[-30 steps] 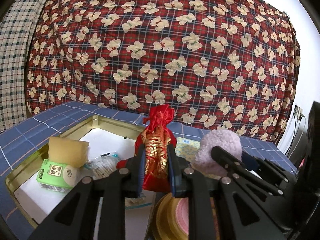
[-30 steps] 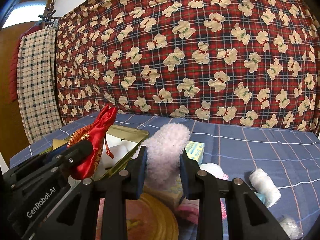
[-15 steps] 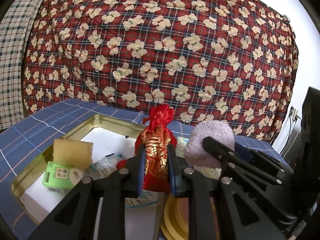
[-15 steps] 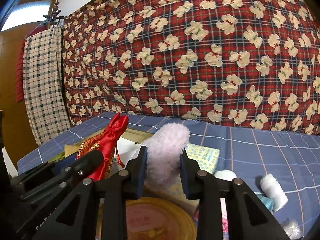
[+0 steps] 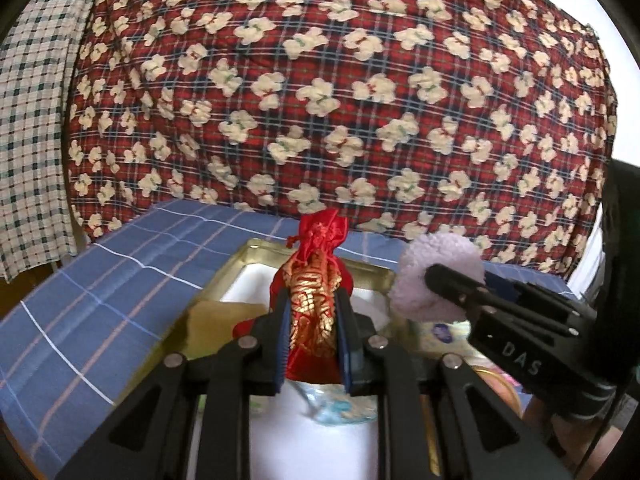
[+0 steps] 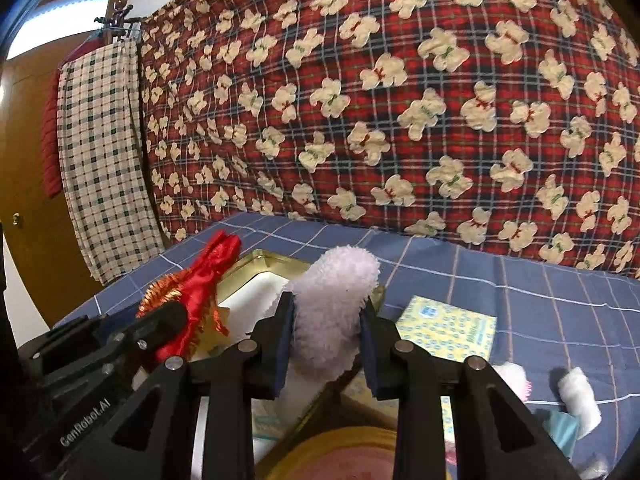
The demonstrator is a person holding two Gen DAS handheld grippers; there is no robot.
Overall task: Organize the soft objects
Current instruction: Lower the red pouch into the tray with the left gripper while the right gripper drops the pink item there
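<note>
My left gripper [image 5: 314,336] is shut on a red and gold drawstring pouch [image 5: 314,280] and holds it upright above the gold tray [image 5: 256,250], which has a white floor. The pouch also shows in the right wrist view [image 6: 200,292], left of centre. My right gripper [image 6: 326,344] is shut on a fluffy pale lilac puff [image 6: 336,300], held over the tray's right rim [image 6: 280,260]. In the left wrist view the puff [image 5: 436,276] sits just right of the pouch.
A tan sponge [image 5: 216,328] and a clear packet [image 5: 340,408] lie in the tray. On the blue checked cloth [image 6: 540,292] lie a yellow tissue pack [image 6: 448,328], a white roll [image 6: 580,400] and a round gold tin [image 6: 344,452]. A red bear-print quilt [image 6: 400,100] hangs behind.
Both grippers have moved left and forward over the tray with their loads still gripped. The green pack in the tray has dropped out of the left wrist view.
</note>
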